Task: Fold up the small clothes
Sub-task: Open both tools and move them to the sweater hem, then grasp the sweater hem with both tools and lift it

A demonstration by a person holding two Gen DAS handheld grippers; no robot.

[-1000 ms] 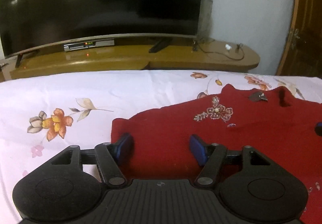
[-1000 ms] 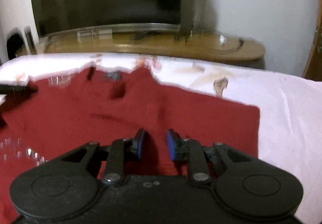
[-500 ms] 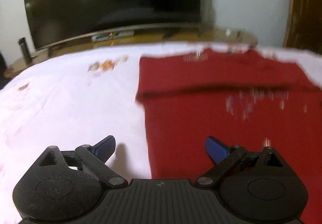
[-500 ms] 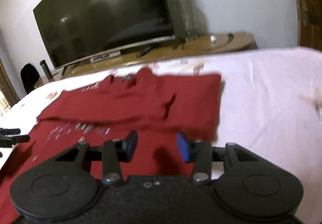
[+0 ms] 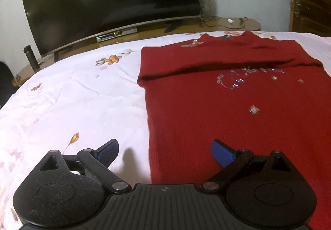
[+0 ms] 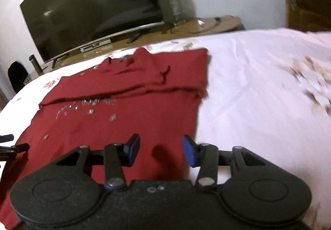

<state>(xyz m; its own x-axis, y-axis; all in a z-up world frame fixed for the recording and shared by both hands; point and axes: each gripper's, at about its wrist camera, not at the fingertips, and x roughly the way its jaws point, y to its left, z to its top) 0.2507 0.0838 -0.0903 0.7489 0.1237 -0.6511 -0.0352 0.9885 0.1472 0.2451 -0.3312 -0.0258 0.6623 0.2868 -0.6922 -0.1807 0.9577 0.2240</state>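
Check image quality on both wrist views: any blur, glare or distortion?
Left wrist: mostly sharp, fisheye bends the TV, lamp glare on its screen, gripper shadow on the sheet. Right wrist: motion blur, worst on the sheet print at right, softer on the red garment; same glare on the TV.

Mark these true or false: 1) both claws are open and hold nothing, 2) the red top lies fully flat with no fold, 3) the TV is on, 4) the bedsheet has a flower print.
1) True: the left claw and the right claw have just been opening, with nothing between their pads.
2) False: the far part of the red top is folded over onto the rest.
3) False: the TV screen is dark, showing only reflections.
4) True: the white bedsheet has flowers printed on it.
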